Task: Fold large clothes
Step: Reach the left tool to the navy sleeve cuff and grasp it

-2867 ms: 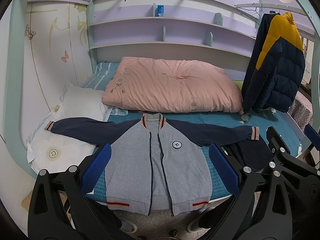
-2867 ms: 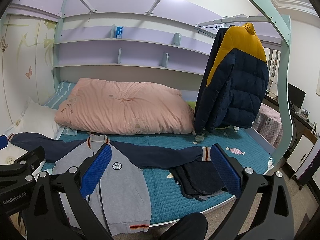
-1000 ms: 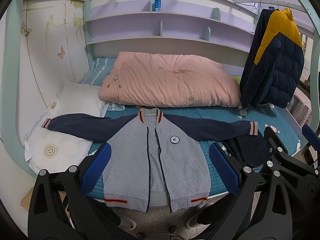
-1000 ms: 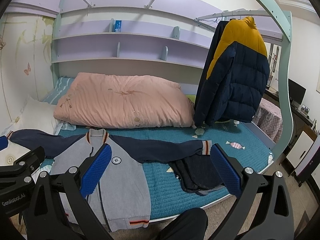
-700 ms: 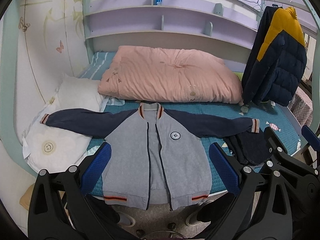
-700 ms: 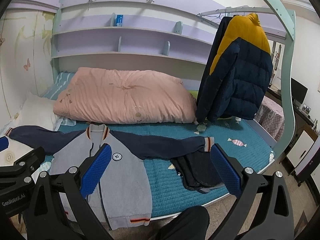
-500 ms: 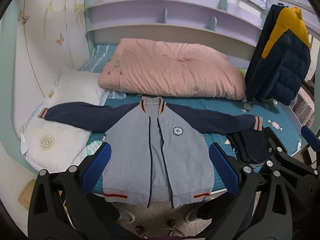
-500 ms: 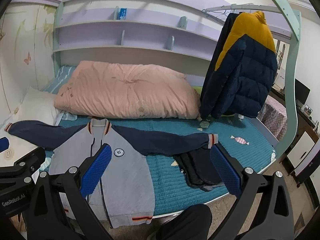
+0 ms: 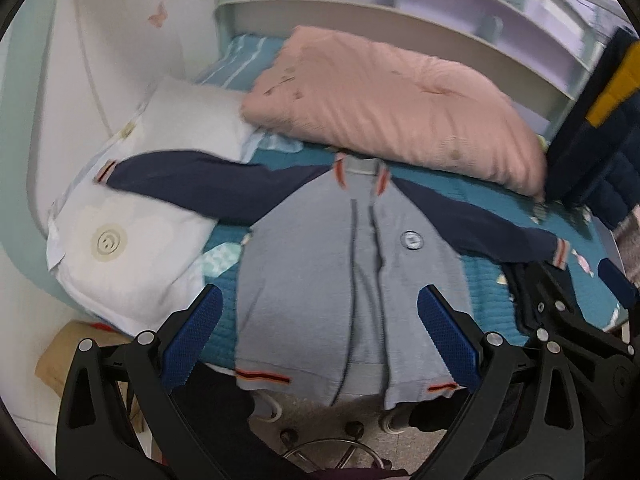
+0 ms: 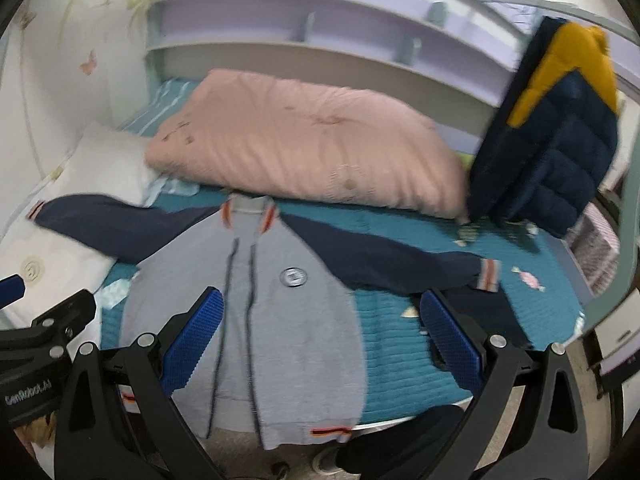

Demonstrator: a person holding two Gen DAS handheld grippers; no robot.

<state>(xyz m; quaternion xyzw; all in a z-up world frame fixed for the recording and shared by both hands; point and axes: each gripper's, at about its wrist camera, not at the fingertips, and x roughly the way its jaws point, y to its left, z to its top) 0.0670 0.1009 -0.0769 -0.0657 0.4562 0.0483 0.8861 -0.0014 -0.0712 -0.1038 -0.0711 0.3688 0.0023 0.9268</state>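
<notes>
One bed [image 9: 472, 204] with a teal quilted cover fills both views, a folded pink duvet [image 9: 384, 100] along its far side and a white pillow [image 9: 132, 216] at the left end. Spread flat on the cover lies the task's garment — a grey jacket [image 9: 320, 264] with navy sleeves, front up, collar toward the duvet and hem hanging just over the near edge of the bed. Its body runs straight away from the viewer, while the sleeves stretch crosswise: the left sleeve [image 9: 208, 184] drapes onto the pillow, the right sleeve [image 10: 384, 260] reaches toward a small dark folded garment [image 10: 480, 312]. Both pictures are motion-blurred.

The left tongs [image 9: 320, 340] hang wide open and empty above the hem, straddling the jacket's body. The right tongs [image 10: 324, 336], equally open and empty, sit over the jacket's right half — judged nearer to the right sleeve, as the left tongs are to the left sleeve.
</notes>
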